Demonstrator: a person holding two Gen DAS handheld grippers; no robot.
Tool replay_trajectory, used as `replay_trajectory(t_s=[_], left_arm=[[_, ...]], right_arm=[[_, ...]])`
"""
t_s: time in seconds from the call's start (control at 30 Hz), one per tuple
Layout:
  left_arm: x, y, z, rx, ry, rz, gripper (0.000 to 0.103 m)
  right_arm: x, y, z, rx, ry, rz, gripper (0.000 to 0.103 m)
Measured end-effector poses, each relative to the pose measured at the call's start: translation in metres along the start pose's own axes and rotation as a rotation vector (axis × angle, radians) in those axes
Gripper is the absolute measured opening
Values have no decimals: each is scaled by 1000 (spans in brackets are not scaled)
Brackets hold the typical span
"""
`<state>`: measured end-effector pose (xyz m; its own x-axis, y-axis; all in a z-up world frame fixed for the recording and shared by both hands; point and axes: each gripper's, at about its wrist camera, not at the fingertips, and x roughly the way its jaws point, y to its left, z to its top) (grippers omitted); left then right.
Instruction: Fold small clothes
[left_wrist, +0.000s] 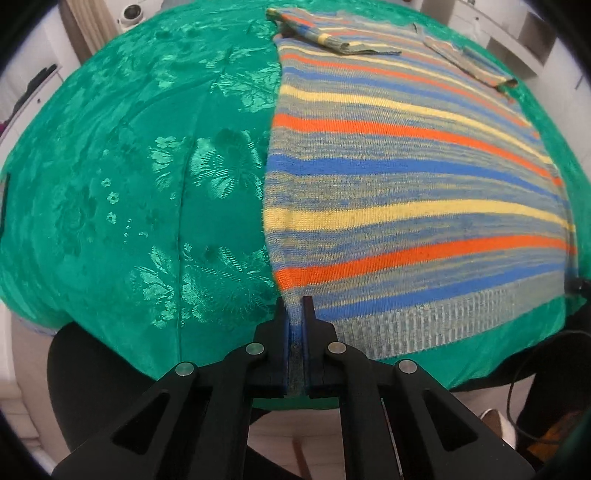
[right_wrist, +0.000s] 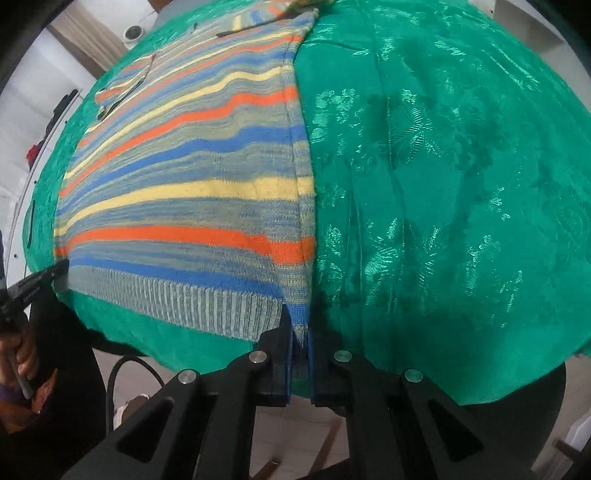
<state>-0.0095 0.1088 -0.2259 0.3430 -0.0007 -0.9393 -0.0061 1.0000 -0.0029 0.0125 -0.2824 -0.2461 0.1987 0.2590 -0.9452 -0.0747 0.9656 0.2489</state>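
Observation:
A small striped knit sweater (left_wrist: 406, 177) in orange, blue, yellow and grey lies flat on a green floral cloth (left_wrist: 129, 184). Its sleeves are folded across the far end. My left gripper (left_wrist: 294, 304) is shut on the sweater's near left hem corner. In the right wrist view the sweater (right_wrist: 192, 192) fills the left half, and my right gripper (right_wrist: 298, 325) is shut on its near right hem corner. The left gripper (right_wrist: 55, 275) shows there at the far hem corner, held by a hand.
The green cloth (right_wrist: 443, 203) covers a rounded table whose near edge drops off just under both grippers. White shelving and walls (left_wrist: 524, 33) stand beyond the far side. A dark cable (right_wrist: 122, 373) hangs below the table edge near the floor.

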Motion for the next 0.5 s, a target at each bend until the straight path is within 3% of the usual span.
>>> replay_trajectory(t_s=[0.17, 0.23, 0.27, 0.3, 0.33, 0.37, 0.5], left_arm=[[5, 1, 4, -17, 4, -6, 5], [3, 2, 4, -21, 2, -2, 11], [2, 1, 4, -23, 3, -4, 15], [-2, 2, 3, -24, 9, 0, 34], [-6, 2, -1, -22, 12, 6, 55], [-16, 6, -5, -23, 2, 18, 62], [-58, 29, -11, -53, -125, 54, 70]], right_arm=[[-3, -2, -2, 14, -6, 1, 6], [-7, -5, -4, 9, -6, -7, 6], [-8, -3, -4, 11, -4, 0, 14], [-8, -2, -5, 16, 4, 12, 20], [-13, -3, -7, 16, 26, 11, 37], [-21, -4, -9, 2, 40, -6, 50], [-69, -22, 1, -61, -5, -149, 51]])
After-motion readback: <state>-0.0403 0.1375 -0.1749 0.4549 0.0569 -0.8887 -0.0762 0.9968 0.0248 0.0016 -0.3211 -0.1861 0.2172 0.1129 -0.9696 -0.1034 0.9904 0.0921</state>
